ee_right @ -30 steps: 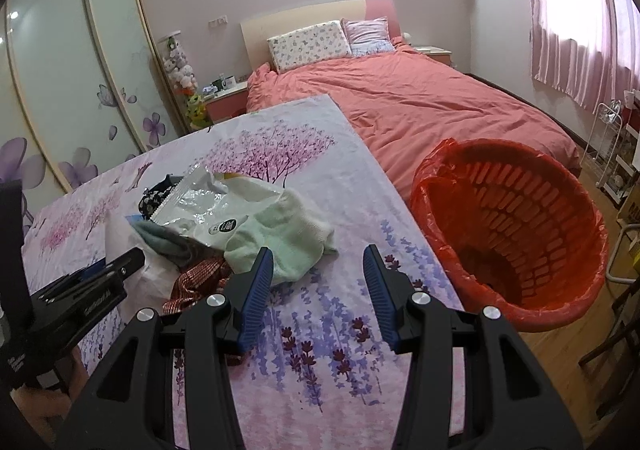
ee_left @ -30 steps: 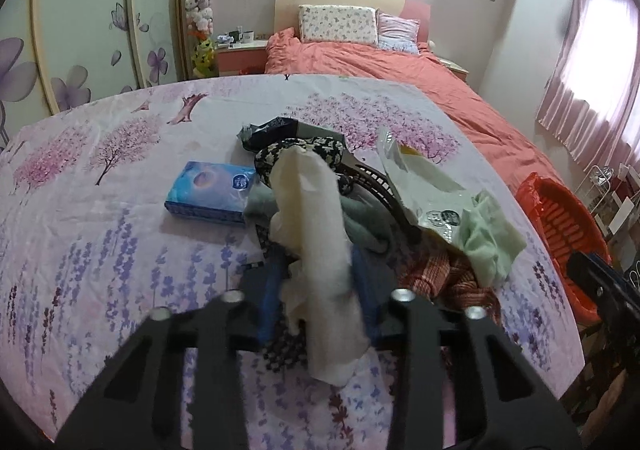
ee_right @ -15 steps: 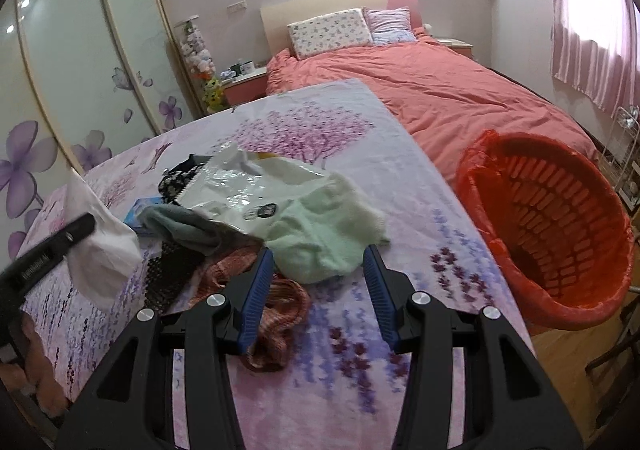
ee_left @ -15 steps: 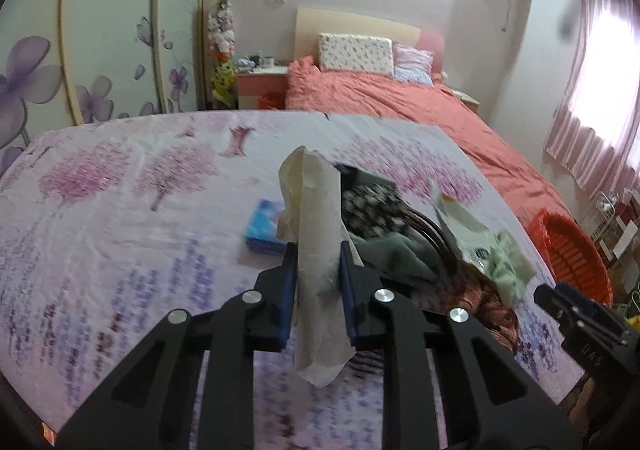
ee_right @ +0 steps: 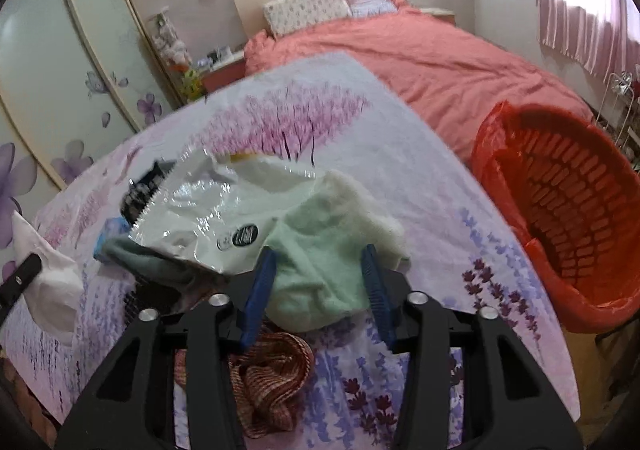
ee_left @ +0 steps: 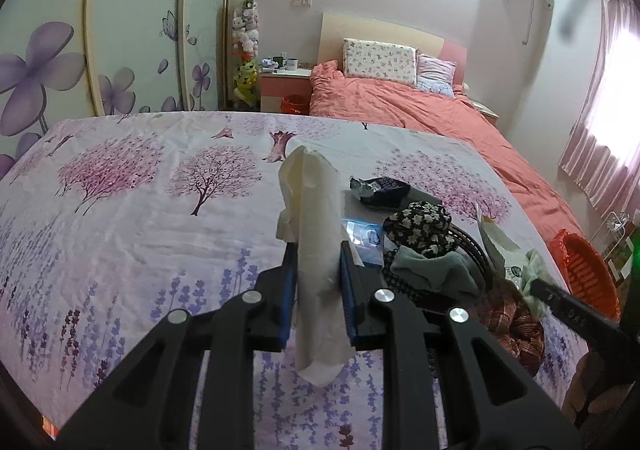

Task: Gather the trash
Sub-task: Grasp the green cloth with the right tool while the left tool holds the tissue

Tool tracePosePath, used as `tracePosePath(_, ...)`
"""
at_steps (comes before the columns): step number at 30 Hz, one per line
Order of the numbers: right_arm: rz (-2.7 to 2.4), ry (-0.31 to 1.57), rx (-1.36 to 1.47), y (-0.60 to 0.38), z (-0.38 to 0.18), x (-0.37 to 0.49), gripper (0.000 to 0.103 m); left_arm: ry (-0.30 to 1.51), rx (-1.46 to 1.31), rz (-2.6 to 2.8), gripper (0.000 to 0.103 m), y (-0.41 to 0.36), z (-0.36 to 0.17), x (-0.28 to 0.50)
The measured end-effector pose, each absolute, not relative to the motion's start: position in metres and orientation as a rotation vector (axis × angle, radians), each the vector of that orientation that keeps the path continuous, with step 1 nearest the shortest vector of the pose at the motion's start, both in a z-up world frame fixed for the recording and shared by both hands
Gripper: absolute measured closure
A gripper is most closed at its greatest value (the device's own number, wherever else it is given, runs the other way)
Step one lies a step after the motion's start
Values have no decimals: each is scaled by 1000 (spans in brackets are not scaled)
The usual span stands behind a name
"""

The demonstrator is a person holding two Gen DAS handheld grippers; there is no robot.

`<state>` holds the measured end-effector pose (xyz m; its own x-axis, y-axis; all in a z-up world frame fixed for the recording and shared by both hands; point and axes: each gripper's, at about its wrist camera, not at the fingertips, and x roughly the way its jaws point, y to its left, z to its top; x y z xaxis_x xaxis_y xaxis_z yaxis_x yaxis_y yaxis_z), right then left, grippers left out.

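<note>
My left tongs [ee_left: 316, 266] pinch a crumpled tissue [ee_left: 316, 250] lifted above the floral surface [ee_left: 120, 218], my right tongs [ee_right: 316, 282] hang spread over a green cloth [ee_right: 320, 262], and the red basket [ee_right: 560, 210] beside that surface looks empty, so most collecting remains.

A white tissue [ee_left: 316, 250], a pale green cloth [ee_right: 320, 250], a red basket [ee_right: 560, 226], and a tabletop [ee_left: 120, 210] sheet printed with pink trees and purple lavender.

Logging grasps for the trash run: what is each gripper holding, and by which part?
Left gripper pinches the white tissue around its middle; right gripper holds nothing.
</note>
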<state>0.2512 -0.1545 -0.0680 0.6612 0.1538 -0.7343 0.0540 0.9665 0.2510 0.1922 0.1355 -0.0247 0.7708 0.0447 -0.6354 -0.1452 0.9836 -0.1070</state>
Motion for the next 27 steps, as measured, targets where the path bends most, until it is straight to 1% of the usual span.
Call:
tracePosePath(2, 63, 866, 252, -153, -73, 252, 79, 684, -156, 101, 82, 136, -25, 193)
tracePosePath(3, 63, 866, 249, -153, -74, 251, 82, 683, -157, 101, 82, 136, -26, 193)
tracePosePath(4, 63, 867, 246, -153, -75, 250, 90, 683, -157, 101, 82, 136, -25, 193)
tracePosePath(5, 65, 871, 247, -154, -75, 250, 93, 683, -157, 100, 82, 136, -25, 193)
tracePosePath(8, 69, 855, 254, -157, -69, 244, 95, 684, -153, 98, 82, 135, -25, 195)
tracePosePath(18, 63, 695, 237, -174, -11, 220, 95, 655, -136, 74, 82, 123, -11, 196)
tracePosePath(27, 68, 595, 236, -181, 18, 207, 95, 622, -118, 24, 82, 99, 9, 190)
